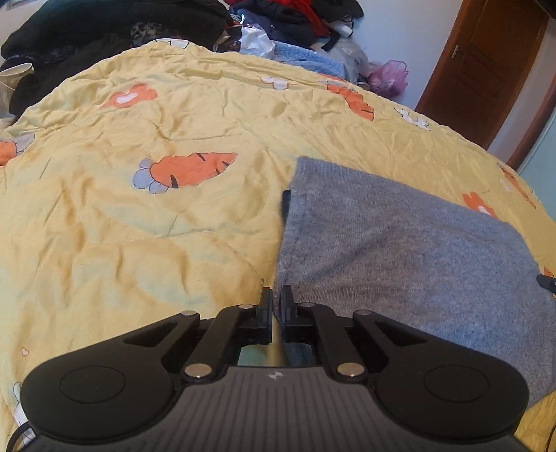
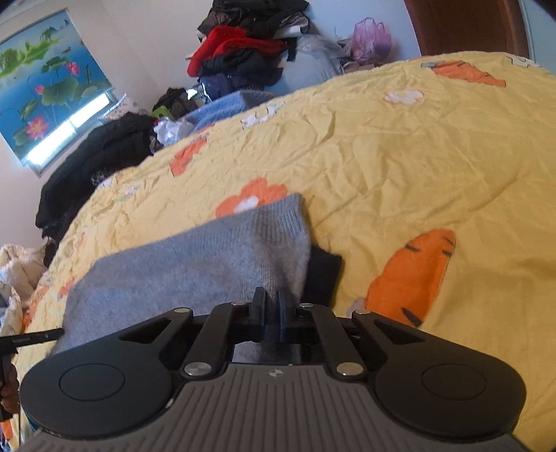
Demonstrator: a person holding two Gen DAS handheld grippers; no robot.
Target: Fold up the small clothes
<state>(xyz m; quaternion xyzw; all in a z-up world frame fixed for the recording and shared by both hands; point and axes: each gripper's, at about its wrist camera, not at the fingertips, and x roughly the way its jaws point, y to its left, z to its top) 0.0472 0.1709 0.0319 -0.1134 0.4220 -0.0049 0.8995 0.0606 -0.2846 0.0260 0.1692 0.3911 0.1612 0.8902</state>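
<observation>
A grey knitted garment point(image 1: 399, 250) lies flat on the yellow carrot-print quilt point(image 1: 156, 226), at the right of the left wrist view. My left gripper point(image 1: 276, 295) is at its near left edge with the jaws nearly closed, pinching the grey fabric. In the right wrist view the same garment point(image 2: 194, 264) lies left of centre, with a dark piece point(image 2: 323, 274) showing under its right edge. My right gripper point(image 2: 270, 297) is shut on the garment's near right edge. The tip of the other gripper point(image 2: 31, 339) shows at the far left.
A heap of dark, red and blue clothes point(image 1: 278, 21) and plastic bags lies at the far end of the bed. A wooden door point(image 1: 486, 69) stands at the right. Black clothing point(image 2: 90, 163) lies beside the quilt's left side, under a lotus picture point(image 2: 48, 87).
</observation>
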